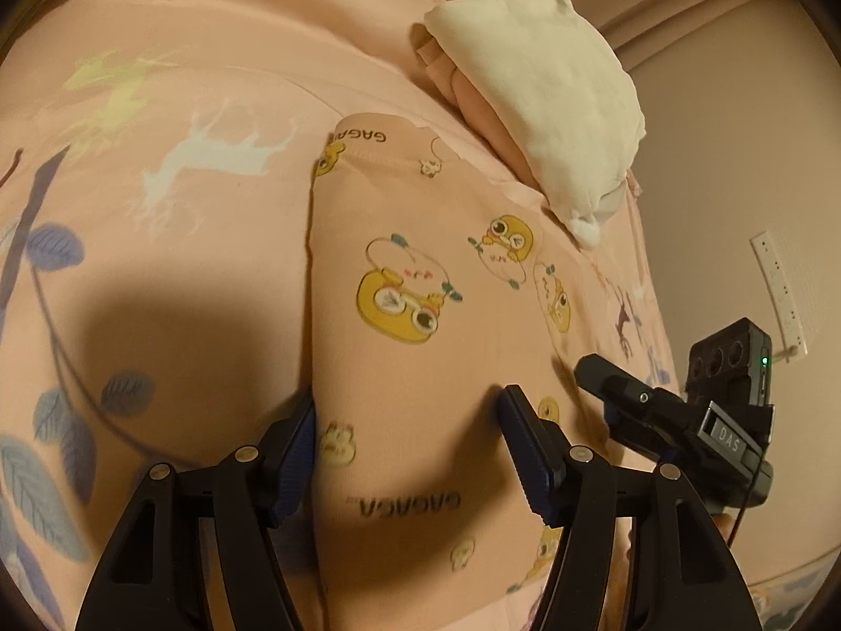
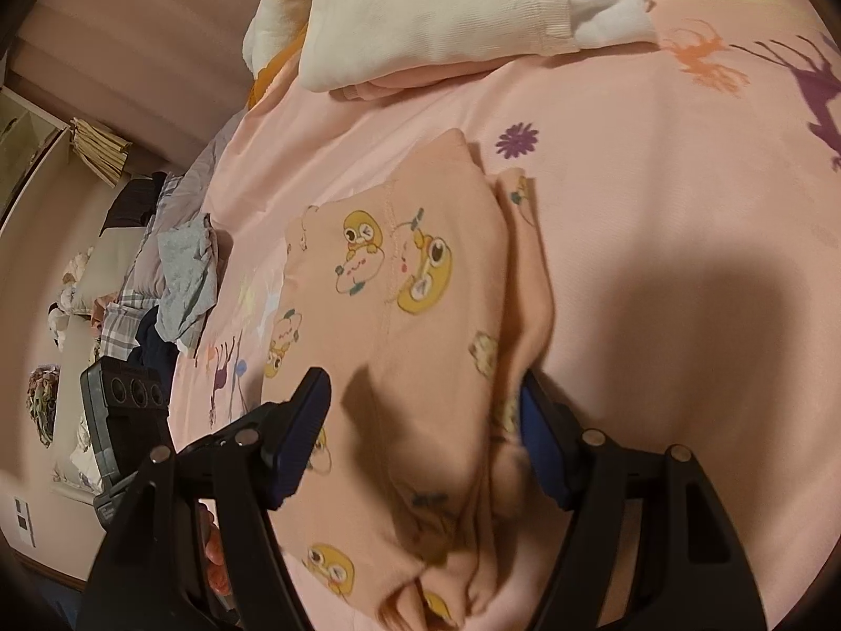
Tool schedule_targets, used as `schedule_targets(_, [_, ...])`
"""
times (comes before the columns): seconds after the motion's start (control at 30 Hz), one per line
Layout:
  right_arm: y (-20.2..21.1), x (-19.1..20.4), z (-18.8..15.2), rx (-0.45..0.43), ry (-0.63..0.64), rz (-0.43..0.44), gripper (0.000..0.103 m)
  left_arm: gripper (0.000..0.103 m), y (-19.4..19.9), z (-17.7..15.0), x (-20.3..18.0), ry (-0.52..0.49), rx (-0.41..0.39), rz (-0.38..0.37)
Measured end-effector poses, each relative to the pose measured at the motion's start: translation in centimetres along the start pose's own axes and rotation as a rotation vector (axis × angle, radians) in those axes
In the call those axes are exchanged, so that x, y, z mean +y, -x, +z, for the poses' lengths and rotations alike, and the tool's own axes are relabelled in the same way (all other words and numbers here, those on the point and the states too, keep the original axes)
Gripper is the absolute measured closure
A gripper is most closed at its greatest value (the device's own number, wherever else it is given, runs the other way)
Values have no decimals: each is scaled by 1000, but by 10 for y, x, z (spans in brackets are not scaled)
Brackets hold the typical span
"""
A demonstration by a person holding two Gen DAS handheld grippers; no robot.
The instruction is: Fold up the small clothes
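A small pink garment (image 1: 410, 263) printed with yellow cartoon figures lies folded into a long strip on the pink bedsheet (image 1: 184, 79). My left gripper (image 1: 410, 397) hangs just above its near part, jaws open; the left finger is at the strip's left edge. In the right wrist view the same garment (image 2: 420, 289) runs away from me, with rumpled folds at its near end. My right gripper (image 2: 424, 381) stands open over it, the right pad close against the cloth's right edge. The right gripper (image 1: 596, 389) also shows at the garment's right side.
A stack of folded white and pink clothes (image 1: 541, 105) (image 2: 436, 16) lies beyond the garment. Loose grey and plaid clothing (image 2: 189, 273) is heaped at the bed's left edge. A wall socket strip (image 1: 778, 284) is off the bed to the right.
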State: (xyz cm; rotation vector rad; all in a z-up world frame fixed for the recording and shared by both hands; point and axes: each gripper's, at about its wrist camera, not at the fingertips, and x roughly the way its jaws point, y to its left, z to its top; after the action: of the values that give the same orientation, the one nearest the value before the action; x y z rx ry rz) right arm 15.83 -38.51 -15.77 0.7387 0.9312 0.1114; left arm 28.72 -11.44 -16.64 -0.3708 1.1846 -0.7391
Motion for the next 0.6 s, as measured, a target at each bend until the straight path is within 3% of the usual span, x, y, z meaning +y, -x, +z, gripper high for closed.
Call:
schedule_targets(0.43, [-16, 6, 8, -21, 33, 18, 36, 31, -16, 14, -11, -55, -6, 20])
schedule_targets(0.53, [-18, 9, 9, -27, 41, 2, 43, 30, -18, 15, -15, -79, -7, 38])
schedule_targets(0.6, [-20, 10, 9, -30, 53, -17, 57, 30, -18, 13, -16, -92, -13, 50])
